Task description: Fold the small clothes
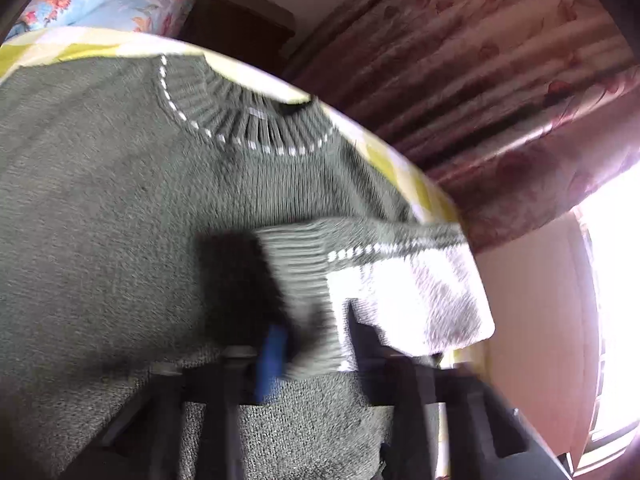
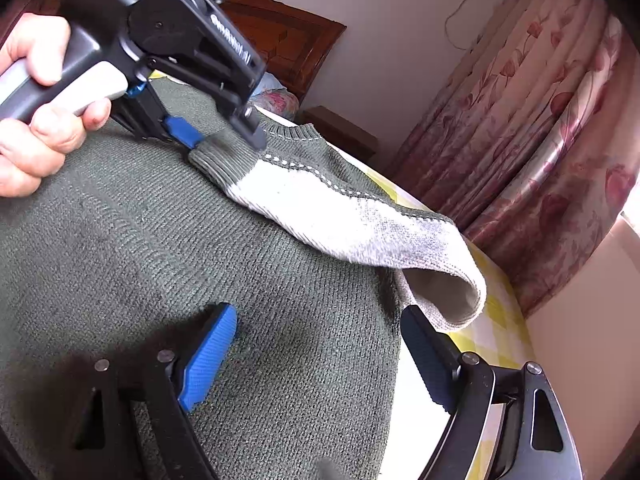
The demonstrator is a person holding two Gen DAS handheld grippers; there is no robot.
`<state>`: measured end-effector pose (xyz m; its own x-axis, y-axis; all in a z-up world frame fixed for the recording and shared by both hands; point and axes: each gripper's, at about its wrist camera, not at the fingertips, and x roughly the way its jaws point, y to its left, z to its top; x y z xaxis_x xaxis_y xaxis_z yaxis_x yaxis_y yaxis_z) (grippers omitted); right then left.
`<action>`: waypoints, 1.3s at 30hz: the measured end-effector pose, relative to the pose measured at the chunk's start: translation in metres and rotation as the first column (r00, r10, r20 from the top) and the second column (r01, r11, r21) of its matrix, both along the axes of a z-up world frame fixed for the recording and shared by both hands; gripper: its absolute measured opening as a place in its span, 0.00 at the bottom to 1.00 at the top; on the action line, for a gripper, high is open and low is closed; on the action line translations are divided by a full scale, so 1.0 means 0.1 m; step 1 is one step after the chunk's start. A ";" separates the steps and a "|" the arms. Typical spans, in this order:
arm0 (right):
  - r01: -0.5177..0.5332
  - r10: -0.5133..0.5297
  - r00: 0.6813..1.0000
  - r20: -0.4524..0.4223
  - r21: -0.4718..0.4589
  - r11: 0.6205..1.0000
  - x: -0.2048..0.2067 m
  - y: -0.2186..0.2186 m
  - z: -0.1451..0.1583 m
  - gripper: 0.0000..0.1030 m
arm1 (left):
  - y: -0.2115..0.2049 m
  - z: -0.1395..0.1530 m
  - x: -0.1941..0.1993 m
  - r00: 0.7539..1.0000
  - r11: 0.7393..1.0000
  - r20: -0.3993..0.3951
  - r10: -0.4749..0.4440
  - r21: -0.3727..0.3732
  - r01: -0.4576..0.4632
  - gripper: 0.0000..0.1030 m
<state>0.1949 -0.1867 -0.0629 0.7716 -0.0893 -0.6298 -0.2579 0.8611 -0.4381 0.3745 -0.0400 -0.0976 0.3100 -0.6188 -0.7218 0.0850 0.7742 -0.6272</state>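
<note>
- My right gripper hung nearest, jaws spread wide and holding nothing; the blue pad hovered over the sweater, the dark pad sat just beside its edge.
- The green sweater lay flat on the yellow-checked sheet.
- Its sleeve, pale with a green ribbed cuff, was folded across the body, the bend looping up at the sweater's side.
- My left gripper, held in my hand, had its jaws clamped on the cuff; the left wrist view was blurred but showed the cuff between the fingers.
- Beyond, the ribbed collar lay near the bed's edge.
- Farthest stood a wooden headboard and floral curtains.
</note>
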 end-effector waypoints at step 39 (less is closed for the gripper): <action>0.447 -0.399 0.893 -0.209 0.313 0.838 0.72 -1.19 0.05 1.00 | 1.58 0.00 -0.88 0.964 0.972 0.170 0.202 0.087 -0.219 0.08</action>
